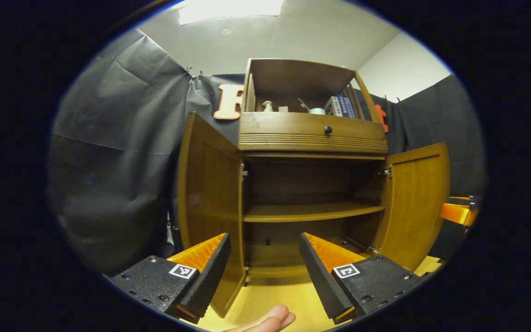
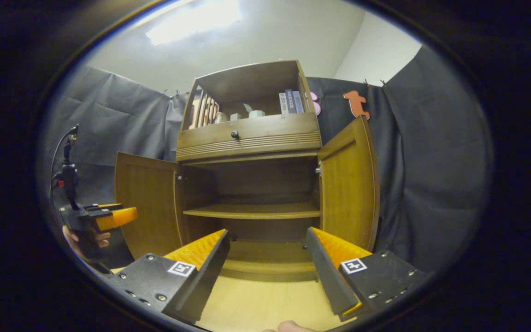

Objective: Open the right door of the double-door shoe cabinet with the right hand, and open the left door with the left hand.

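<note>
While both doors stand swung out, the task is judged essentially complete. Shoe cabinet (image 1: 311, 184): brown wood, set far and central on a pale floor (image 1: 274, 295), interior shelf (image 1: 311, 211) bare. Left door (image 1: 208, 203): opened wide toward the near left. Right door (image 1: 416, 203): opened to the right, also recorded in the right gripper view (image 2: 348, 184). Drawer with knob (image 1: 327, 130): closed, above the doors; small items and books are noted in the open top compartment.

Left tool (image 1: 264, 258): spread wide, nothing held, apart from the left door's edge, aimed level at the cabinet's lower opening. It is also seen far left in the right gripper view (image 2: 109, 216), gripped by a hand (image 2: 83, 240). Right tool (image 2: 268, 256): spread wide, nothing held, pointed straight into the interior, clear of both doors.

Risk noted: a door could be nudged back if a tool's fingers were drawn sideways across its edge; the left door lies nearest such contact.
</note>
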`<state>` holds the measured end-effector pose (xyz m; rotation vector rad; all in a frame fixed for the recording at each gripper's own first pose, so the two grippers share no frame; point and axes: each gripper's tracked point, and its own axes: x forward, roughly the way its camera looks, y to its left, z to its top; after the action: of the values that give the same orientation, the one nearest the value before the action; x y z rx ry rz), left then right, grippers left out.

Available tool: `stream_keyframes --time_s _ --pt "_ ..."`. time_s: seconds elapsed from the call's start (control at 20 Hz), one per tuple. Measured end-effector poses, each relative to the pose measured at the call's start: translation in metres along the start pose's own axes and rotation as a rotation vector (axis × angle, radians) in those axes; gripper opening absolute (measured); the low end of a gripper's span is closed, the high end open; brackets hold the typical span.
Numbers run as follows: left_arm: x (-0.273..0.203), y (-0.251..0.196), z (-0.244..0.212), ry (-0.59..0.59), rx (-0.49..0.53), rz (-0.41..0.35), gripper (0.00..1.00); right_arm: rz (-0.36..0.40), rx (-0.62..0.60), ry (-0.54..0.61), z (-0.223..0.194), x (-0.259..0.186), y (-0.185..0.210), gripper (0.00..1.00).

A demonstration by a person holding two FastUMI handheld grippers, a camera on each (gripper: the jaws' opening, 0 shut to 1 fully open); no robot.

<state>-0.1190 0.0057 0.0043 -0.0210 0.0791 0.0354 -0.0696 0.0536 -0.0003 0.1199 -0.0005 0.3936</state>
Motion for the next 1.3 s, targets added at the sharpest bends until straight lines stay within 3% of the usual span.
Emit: stream_keyframes --time_s 0.1,0.45,0.65,0.7,0.75,0.85,0.9,1.05,1.15,1.2,1.3 --pt "0.01 -0.027 -0.001 -0.001 0.004 -0.042 0.93 0.001 -0.008 0.003 0.0 0.009 0.003 1.0" --pt "0.045 -0.104 -0.007 -0.001 0.006 -0.135 0.91 -0.032 -0.002 0.027 -0.001 0.038 0.002 0.98" --pt "0.048 -0.139 -0.015 -0.023 -0.013 -0.21 0.92 -0.131 -0.071 0.066 -0.024 0.039 -0.008 0.99" --pt "0.046 -0.143 -0.02 -0.033 -0.003 -0.225 0.92 -0.145 -0.068 0.064 -0.03 0.036 -0.004 0.96" --pt "0.045 -0.145 -0.022 -0.027 0.019 -0.223 0.95 -0.156 -0.069 0.061 -0.035 0.035 -0.001 0.99" --pt "0.037 -0.155 -0.015 -0.072 0.068 -0.285 0.97 -0.177 -0.115 0.067 -0.042 0.037 0.004 0.99" --pt "0.04 -0.15 -0.019 -0.066 0.071 -0.273 0.99 -0.195 -0.135 0.059 -0.042 0.038 0.004 0.95" --pt "0.048 -0.123 -0.01 -0.068 0.028 -0.224 0.99 -0.204 -0.146 0.027 -0.038 0.045 0.017 1.0" --pt "0.05 -0.113 -0.007 -0.072 0.011 -0.202 0.99 -0.197 -0.146 0.04 -0.043 0.055 0.027 0.96" --pt "0.052 -0.109 -0.007 -0.065 0.004 -0.201 0.99 -0.198 -0.148 0.049 -0.046 0.058 0.029 1.0" --pt "0.058 -0.105 -0.007 -0.056 -0.005 -0.203 0.96 -0.195 -0.162 0.063 -0.048 0.064 0.035 0.99"
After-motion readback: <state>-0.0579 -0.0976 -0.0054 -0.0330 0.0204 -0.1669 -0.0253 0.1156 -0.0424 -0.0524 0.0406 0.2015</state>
